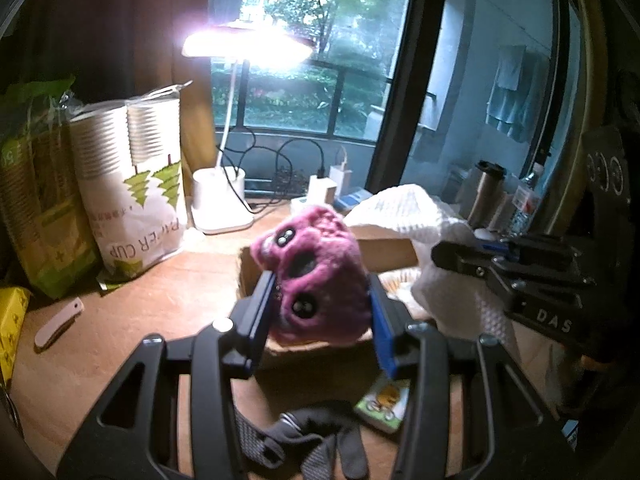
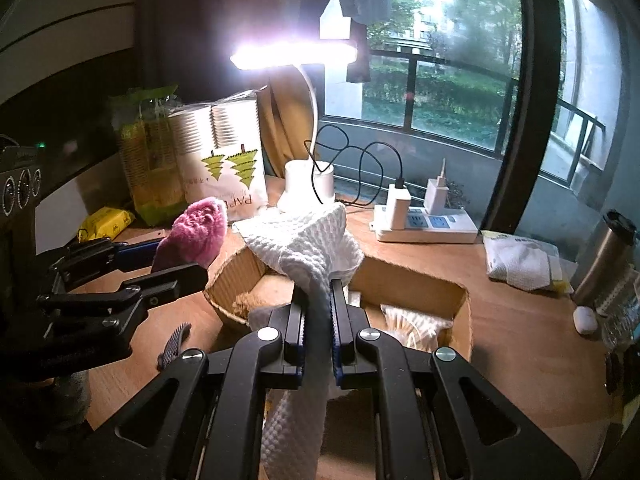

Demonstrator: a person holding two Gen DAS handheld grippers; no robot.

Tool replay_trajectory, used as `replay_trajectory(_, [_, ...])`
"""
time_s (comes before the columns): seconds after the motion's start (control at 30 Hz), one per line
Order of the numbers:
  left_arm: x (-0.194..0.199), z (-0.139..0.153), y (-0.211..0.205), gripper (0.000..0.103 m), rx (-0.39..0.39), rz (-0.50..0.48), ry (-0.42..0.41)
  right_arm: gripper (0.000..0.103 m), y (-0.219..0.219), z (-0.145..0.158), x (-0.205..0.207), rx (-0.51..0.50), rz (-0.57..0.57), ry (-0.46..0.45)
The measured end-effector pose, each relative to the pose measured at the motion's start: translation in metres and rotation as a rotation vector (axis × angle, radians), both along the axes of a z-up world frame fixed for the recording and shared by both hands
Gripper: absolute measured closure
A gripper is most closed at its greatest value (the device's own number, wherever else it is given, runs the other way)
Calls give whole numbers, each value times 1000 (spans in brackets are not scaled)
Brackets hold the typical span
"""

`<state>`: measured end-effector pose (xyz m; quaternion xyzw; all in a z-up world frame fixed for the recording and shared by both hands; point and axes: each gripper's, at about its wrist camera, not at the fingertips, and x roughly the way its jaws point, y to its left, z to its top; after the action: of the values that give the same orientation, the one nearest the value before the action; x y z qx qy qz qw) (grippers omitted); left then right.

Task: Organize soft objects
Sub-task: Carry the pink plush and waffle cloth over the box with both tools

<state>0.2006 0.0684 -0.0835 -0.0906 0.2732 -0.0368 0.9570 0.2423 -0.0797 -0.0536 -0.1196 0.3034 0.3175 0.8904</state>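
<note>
My left gripper (image 1: 322, 300) is shut on a fuzzy pink plush toy (image 1: 316, 268) with round black eyes, held above the near left corner of an open cardboard box (image 1: 386, 254). In the right wrist view the same pink plush toy (image 2: 196, 236) shows at the left, clamped by the left gripper (image 2: 168, 264). My right gripper (image 2: 318, 312) is shut on a white waffle-weave cloth (image 2: 308, 240), which bunches up above the cardboard box (image 2: 460, 308) and hangs down between the fingers. The white cloth (image 1: 416, 220) and the right gripper (image 1: 464, 254) also appear at the right of the left wrist view.
A lit white desk lamp (image 2: 306, 184) stands at the back of the wooden desk (image 2: 520, 340). Paper-cup packs (image 1: 136, 184) line the left side. A power strip (image 2: 428, 224), a steel tumbler (image 2: 604, 256) and a folded cloth pack (image 2: 520, 260) sit at the right. A grey glove (image 1: 320, 440) lies near me.
</note>
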Motion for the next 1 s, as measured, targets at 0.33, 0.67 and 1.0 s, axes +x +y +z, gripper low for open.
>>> replay_trajectory(0.33, [32,-17,15,58,-5,47,14,92,20,-12,29,-19,26,11])
replay_trajectory(0.67, [66,-48,18,58,-16,48,100,92,35,-40,58,-40,30,34])
replay_trajectory(1.0, [85,-70,12,57,-16,25,188,92,45,-74,81,-31,60,141])
